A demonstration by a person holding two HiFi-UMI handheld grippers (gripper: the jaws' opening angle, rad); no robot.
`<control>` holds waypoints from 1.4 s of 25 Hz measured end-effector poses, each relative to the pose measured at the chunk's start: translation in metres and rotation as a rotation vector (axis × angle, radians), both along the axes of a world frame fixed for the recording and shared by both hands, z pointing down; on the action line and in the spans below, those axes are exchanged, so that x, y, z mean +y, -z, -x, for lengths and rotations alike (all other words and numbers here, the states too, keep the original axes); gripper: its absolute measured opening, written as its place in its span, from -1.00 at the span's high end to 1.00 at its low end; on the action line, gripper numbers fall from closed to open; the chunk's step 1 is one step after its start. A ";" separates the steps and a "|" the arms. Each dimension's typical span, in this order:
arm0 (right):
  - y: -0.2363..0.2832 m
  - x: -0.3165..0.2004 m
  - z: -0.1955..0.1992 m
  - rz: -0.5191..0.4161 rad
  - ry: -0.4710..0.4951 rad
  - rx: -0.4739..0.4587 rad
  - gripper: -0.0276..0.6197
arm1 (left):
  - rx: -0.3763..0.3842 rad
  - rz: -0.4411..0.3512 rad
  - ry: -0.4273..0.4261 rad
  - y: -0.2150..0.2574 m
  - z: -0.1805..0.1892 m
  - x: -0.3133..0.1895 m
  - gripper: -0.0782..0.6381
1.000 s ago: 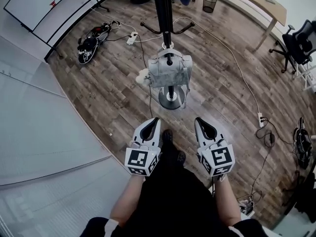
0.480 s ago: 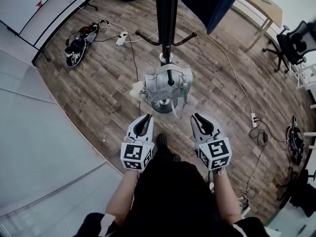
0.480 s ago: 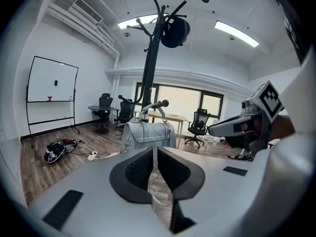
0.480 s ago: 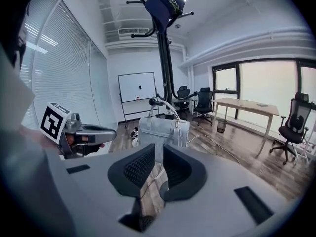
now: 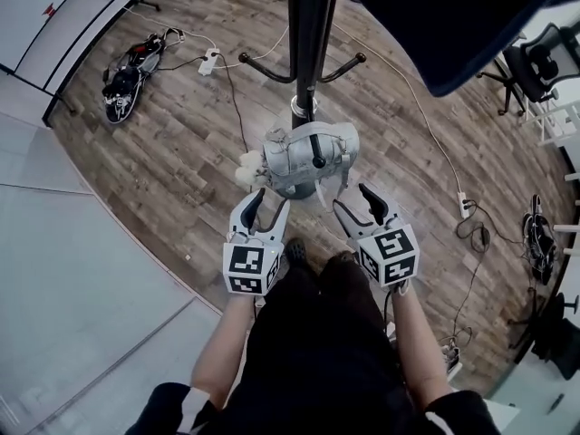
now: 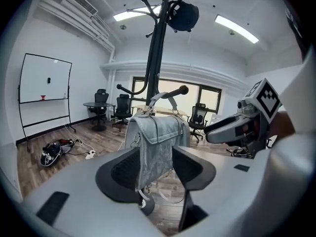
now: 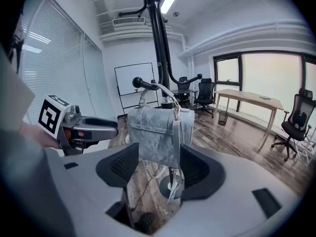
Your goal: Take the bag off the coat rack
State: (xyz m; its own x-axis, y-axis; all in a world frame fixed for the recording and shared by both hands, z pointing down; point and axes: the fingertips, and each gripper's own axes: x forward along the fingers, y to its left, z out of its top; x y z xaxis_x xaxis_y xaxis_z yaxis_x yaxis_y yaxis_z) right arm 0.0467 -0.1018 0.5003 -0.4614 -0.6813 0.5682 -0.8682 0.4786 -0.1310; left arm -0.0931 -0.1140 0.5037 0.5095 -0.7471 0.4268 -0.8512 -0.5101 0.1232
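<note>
A grey bag (image 5: 304, 155) hangs by its handle from a low hook (image 5: 316, 159) of the black coat rack (image 5: 308, 34). My left gripper (image 5: 269, 202) is just below the bag's left end, its jaws opening. In the left gripper view the bag (image 6: 157, 137) hangs in line with the gap of the left gripper (image 6: 155, 169), and the pads do not press on it. My right gripper (image 5: 354, 201) is under the bag's right end, jaws also opening. In the right gripper view the bag (image 7: 157, 135) shows ahead of the right gripper (image 7: 154, 171), untouched.
A dark garment (image 5: 453, 21) hangs from the rack's top at upper right. The rack's round base (image 7: 170, 186) stands on the wood floor under the bag. Cables and a power strip (image 5: 210, 60) lie around. A whiteboard (image 6: 43, 85), office chairs (image 6: 122, 111) and a desk (image 7: 249, 100) stand farther off.
Both grippers have risen toward the bag's underside, and their jaws have gone from shut to apart. The head view has drawn closer to the rack.
</note>
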 end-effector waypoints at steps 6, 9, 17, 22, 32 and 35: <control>-0.017 -0.033 -0.010 0.021 0.005 0.004 -0.03 | -0.071 0.032 -0.049 -0.021 -0.016 -0.021 -0.02; -0.023 -0.046 -0.011 0.034 0.026 0.014 -0.07 | -0.087 0.075 -0.039 -0.032 -0.021 -0.029 -0.10; -0.053 -0.079 0.001 0.106 0.112 0.042 -0.11 | -0.138 0.117 -0.045 -0.051 -0.028 -0.046 -0.13; -0.060 -0.088 0.010 0.111 0.157 0.071 -0.11 | -0.157 0.137 -0.067 -0.058 -0.036 -0.050 -0.13; -0.057 -0.083 0.016 0.099 0.124 0.108 -0.04 | -0.167 0.177 -0.034 -0.062 -0.032 -0.056 -0.02; -0.054 -0.080 0.013 0.089 0.117 0.134 0.01 | -0.158 0.196 -0.034 -0.063 -0.033 -0.056 -0.02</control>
